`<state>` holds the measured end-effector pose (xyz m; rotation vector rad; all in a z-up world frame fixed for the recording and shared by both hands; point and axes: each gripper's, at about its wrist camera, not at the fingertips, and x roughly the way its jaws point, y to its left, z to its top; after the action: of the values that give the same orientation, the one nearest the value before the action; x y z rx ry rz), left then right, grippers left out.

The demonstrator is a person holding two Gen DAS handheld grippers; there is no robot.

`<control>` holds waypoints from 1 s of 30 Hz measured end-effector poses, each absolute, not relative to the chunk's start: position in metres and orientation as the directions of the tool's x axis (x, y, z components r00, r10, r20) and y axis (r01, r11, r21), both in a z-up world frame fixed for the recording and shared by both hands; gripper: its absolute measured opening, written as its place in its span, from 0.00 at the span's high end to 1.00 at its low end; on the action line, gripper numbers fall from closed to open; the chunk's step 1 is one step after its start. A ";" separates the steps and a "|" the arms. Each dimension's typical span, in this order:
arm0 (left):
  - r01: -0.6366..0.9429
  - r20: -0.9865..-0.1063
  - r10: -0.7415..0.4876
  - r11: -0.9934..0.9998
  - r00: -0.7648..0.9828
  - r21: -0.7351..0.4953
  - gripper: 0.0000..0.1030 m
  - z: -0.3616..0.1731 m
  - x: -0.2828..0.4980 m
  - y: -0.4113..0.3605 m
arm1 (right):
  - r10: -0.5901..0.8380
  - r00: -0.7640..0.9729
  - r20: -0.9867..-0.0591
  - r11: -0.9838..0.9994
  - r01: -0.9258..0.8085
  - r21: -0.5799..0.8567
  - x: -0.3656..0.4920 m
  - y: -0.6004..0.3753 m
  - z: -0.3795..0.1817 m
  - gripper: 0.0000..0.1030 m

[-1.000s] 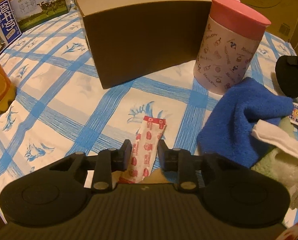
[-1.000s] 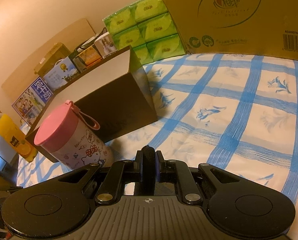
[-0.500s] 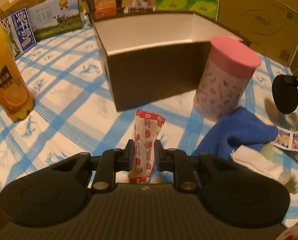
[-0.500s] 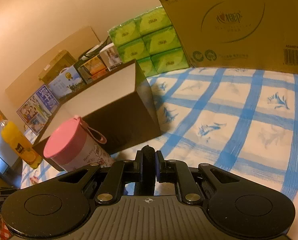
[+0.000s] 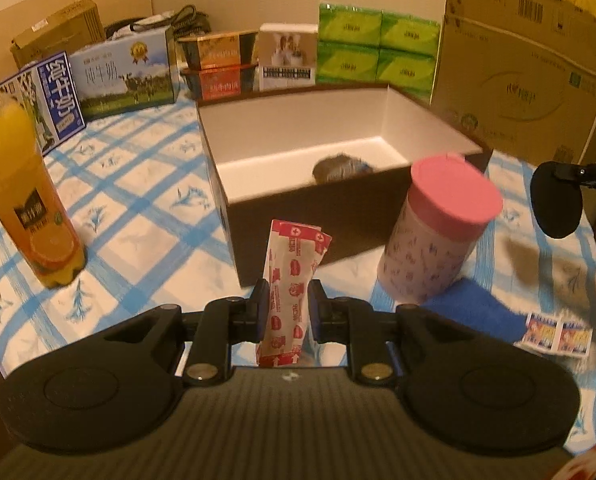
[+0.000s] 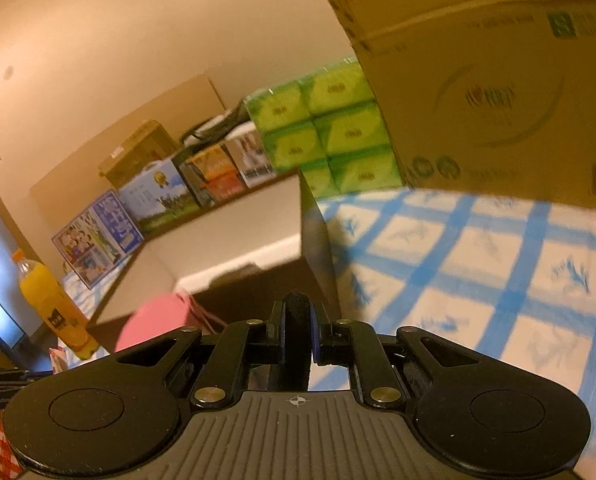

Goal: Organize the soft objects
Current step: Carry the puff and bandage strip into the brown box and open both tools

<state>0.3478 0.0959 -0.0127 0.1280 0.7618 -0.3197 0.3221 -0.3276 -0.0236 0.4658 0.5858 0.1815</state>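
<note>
My left gripper (image 5: 286, 300) is shut on a red-and-white printed packet (image 5: 292, 280) and holds it upright above the cloth, in front of the dark brown open box (image 5: 298, 224). A grey furry thing (image 5: 340, 168) lies inside the box. My right gripper (image 6: 296, 332) is shut on a thin black object (image 6: 296, 320), raised beside the box (image 6: 318, 248). A blue towel (image 5: 474, 308) lies at the right by the pink-lidded jar (image 5: 438, 232).
An orange juice bottle (image 5: 22, 196) stands at the left. Milk cartons (image 5: 126, 72), green tissue packs (image 5: 374, 48) and a large cardboard box (image 5: 518, 64) line the back. A black microphone (image 5: 556, 200) and a small sticker sheet (image 5: 558, 330) are at the right.
My left gripper closed on the packet and lifted it off the cloth toward the box. My right gripper rose and tilted, still shut on the black object.
</note>
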 end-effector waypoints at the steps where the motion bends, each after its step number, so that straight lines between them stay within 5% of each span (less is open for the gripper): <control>1: 0.329 -0.691 -0.238 0.944 0.683 0.000 0.82 -0.009 0.350 0.095 | 0.296 0.826 -0.480 0.883 -0.045 0.468 0.325 -0.328 -0.019 0.88; 16: 0.338 -0.627 -0.268 0.941 0.731 -0.009 0.82 0.036 0.416 0.068 | 0.355 0.856 -0.377 0.890 -0.185 0.417 0.399 -0.305 0.031 0.88; 30: 0.300 -0.668 -0.257 0.952 0.699 -0.052 0.82 0.022 0.486 0.055 | 0.348 0.845 -0.406 0.910 -0.201 0.361 0.475 -0.287 0.024 0.88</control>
<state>0.4863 0.0549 0.0223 0.0623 0.7341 -0.3106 0.4753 -0.2872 0.0243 0.3140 0.4834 0.2949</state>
